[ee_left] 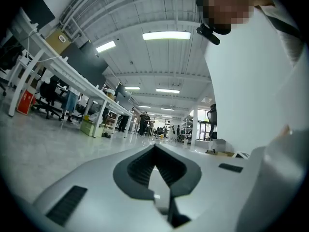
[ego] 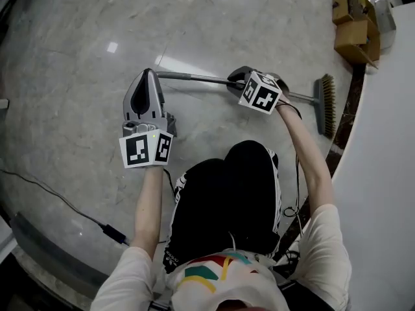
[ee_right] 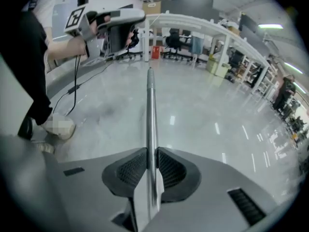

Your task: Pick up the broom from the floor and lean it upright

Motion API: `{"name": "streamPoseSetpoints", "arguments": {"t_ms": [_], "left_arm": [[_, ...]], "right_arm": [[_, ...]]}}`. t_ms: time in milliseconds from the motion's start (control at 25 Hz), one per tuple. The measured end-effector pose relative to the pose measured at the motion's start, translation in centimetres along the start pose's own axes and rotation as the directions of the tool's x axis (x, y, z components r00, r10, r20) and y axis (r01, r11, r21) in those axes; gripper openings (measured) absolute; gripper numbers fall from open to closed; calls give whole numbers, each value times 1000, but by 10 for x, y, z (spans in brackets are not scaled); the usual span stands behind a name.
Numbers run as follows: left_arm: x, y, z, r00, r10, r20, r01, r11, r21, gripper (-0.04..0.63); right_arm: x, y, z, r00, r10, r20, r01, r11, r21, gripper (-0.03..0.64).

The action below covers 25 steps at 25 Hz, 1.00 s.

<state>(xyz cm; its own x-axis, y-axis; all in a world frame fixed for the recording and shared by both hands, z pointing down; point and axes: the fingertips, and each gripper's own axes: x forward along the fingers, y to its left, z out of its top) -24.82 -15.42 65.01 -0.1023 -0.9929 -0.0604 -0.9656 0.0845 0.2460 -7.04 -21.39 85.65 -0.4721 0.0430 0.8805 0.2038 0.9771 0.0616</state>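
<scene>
The broom lies on the pale stone floor, its metal handle (ego: 194, 78) running right to the brush head (ego: 327, 105) by the wall. My right gripper (ego: 236, 81) points steeply down at the handle's middle and is shut on it; in the right gripper view the handle (ee_right: 150, 105) runs straight out from between the pads of that gripper (ee_right: 151, 151). My left gripper (ego: 148, 74) is held level above the floor next to the handle's free end, apart from it. Its jaws (ee_left: 155, 148) meet at the tips with nothing between them. It also shows from the right gripper view (ee_right: 140, 16).
Cardboard boxes (ego: 353, 24) stand at the far right by a white curved wall (ego: 382, 173) with a dark base strip. A black cable (ego: 65, 206) trails over the floor at the left. Long white desks with chairs (ee_right: 193, 30) line the far side of the hall.
</scene>
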Motion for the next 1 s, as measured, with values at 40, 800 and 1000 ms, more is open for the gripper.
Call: {"name": "streamPoseSetpoints", "arguments": {"t_ms": [40, 800, 1000], "left_arm": [[8, -6, 14, 1000, -21, 17, 21, 1000, 5, 44], [102, -355, 198, 636, -724, 267, 737, 673, 69, 44], [61, -488, 214, 428, -851, 305, 873, 476, 104, 44]], "right_arm": [[-21, -15, 9, 999, -44, 30, 43, 998, 38, 86], [-576, -68, -86, 175, -967, -184, 494, -75, 866, 83], [-655, 44, -176, -79, -885, -458, 209, -464, 861, 81]]}}
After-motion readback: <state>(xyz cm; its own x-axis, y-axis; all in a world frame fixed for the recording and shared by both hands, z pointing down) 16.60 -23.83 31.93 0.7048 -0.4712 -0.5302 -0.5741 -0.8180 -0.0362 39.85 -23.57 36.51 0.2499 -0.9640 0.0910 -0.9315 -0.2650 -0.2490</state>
